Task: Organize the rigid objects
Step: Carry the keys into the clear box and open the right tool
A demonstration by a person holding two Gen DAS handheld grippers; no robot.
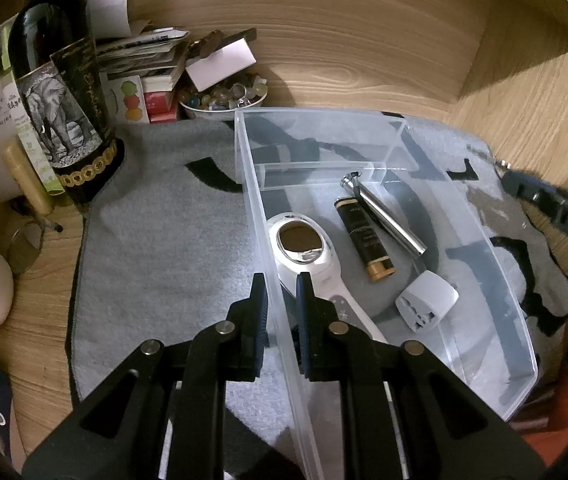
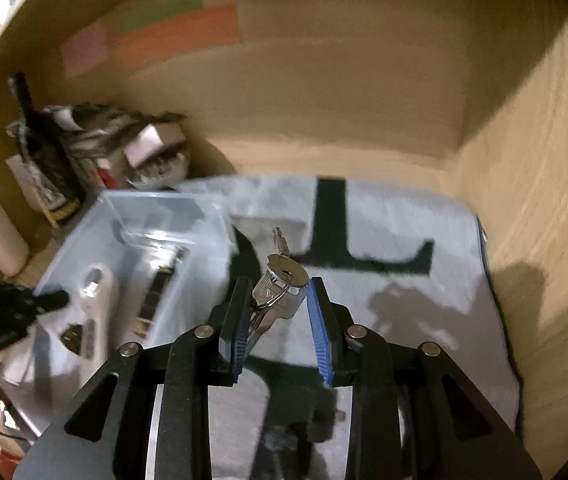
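Note:
A clear plastic bin [image 1: 495,264] sits on a grey mat [image 1: 156,248]. In it lie a white handheld device [image 1: 303,246], a black-and-gold tube [image 1: 363,236], a silver metal rod [image 1: 387,216] and a white travel adapter [image 1: 427,300]. My left gripper [image 1: 281,288] is shut on the bin's left wall. My right gripper [image 2: 278,300] is shut on a silver cylinder lock with keys [image 2: 282,284] and holds it above the mat, to the right of the bin [image 2: 204,216]. The right wrist view is blurred.
A dark wine bottle [image 1: 60,92] stands at the left. Behind it are stacked papers [image 1: 144,56] and a bowl of beads [image 1: 224,96]. Wooden walls [image 1: 363,32] enclose the back and right. The right gripper's arm [image 1: 563,216] shows at the right edge.

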